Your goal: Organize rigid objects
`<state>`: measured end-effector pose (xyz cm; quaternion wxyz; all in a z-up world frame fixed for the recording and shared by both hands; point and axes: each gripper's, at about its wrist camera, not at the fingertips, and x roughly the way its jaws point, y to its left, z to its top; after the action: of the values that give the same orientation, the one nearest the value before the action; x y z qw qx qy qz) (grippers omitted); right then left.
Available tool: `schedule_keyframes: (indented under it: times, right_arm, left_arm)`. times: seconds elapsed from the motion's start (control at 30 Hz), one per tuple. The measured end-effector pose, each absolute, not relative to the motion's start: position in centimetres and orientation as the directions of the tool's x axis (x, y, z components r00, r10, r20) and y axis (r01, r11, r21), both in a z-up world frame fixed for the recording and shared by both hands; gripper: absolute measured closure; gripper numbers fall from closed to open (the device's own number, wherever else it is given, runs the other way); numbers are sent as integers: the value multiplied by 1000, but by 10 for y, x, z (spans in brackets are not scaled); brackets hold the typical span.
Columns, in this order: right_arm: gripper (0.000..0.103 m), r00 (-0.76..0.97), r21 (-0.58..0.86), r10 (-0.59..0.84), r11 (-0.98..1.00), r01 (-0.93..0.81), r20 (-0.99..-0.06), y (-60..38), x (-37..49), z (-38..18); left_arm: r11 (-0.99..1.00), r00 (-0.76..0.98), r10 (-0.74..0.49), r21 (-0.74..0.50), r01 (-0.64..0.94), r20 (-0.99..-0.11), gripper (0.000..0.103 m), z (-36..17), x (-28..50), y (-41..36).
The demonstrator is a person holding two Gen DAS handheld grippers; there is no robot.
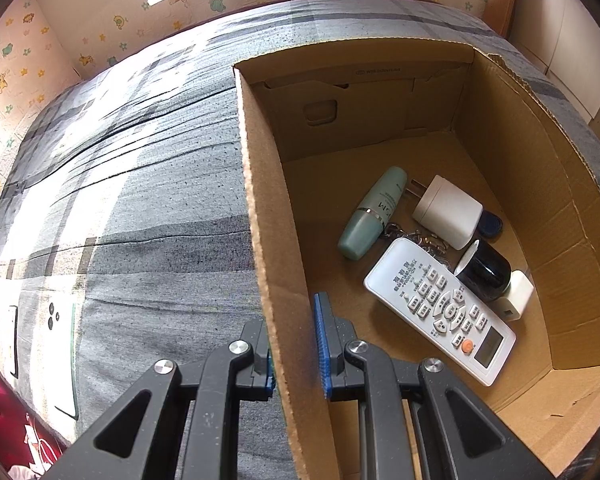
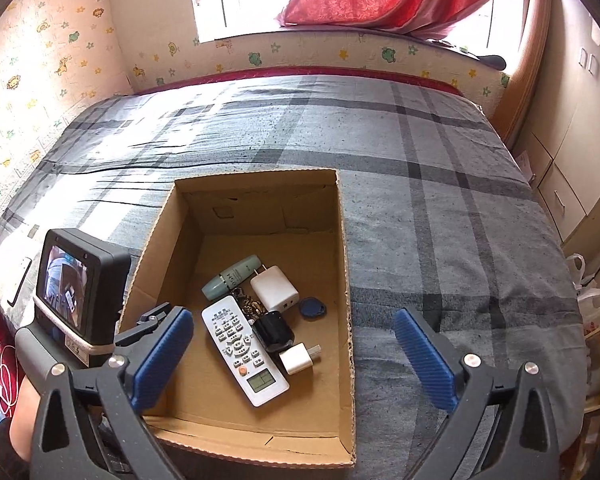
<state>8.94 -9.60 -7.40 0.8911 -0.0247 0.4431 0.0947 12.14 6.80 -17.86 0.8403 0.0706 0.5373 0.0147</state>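
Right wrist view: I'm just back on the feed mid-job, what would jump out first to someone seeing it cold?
The open cardboard box on the grey plaid bed, with small items bunched in it: a white remote, a mint tube, a white charger, a blue key fob. The left gripper is clamped on the box's left wall; the right gripper hangs above, wide open and empty.

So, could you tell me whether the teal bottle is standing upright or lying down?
Lying down: the teal bottle rests on its side on the box floor.
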Motion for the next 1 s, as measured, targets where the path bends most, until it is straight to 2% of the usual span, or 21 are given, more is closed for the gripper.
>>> schedule_keyframes:
  times: [0.1, 0.17, 0.2, 0.23, 0.43, 0.5, 0.67, 0.8, 1.0]
  right_arm:
    - [0, 588, 43, 145, 982, -183, -796, -97, 88, -74]
    - [0, 591, 49, 148, 982, -181, -793, -99, 86, -73]
    - [0, 593, 49, 147, 983, -177, -792, -100, 85, -73]
    - [0, 594, 49, 144, 984, -174, -791, -101, 85, -73]
    - [0, 593, 61, 150, 984, -169, -791, -106, 79, -72]
    - [0, 600, 59, 147, 985, -164, -787, -107, 76, -69]
    - [0, 620, 66, 153, 985, -161, -769, -111, 65, -58]
    - [0, 625, 64, 159, 983, -172, -764, -111, 55, -51]
    - [0, 644, 54, 145, 986, -159, -751, -114, 36, -37]
  left_arm:
    - [990, 433, 104, 136, 42, -895, 83, -175, 120, 69]
    - [990, 444, 121, 143, 17, -888, 67, -171, 118, 70]
    - [990, 449, 127, 144, 4, -884, 46, -169, 117, 71]
    - [990, 456, 127, 140, -6, -881, 31, -165, 114, 71]
    - [989, 495, 141, 148, -25, -857, 4, -138, 92, 67]
    - [989, 517, 132, 144, -17, -846, 0, -126, 83, 63]
    - [988, 552, 125, 156, 8, -824, 0, -101, 62, 55]
    - [994, 578, 88, 108, 0, -811, 0, -78, 44, 49]
    - [984, 631, 154, 179, -25, -760, 0, -51, 20, 37]
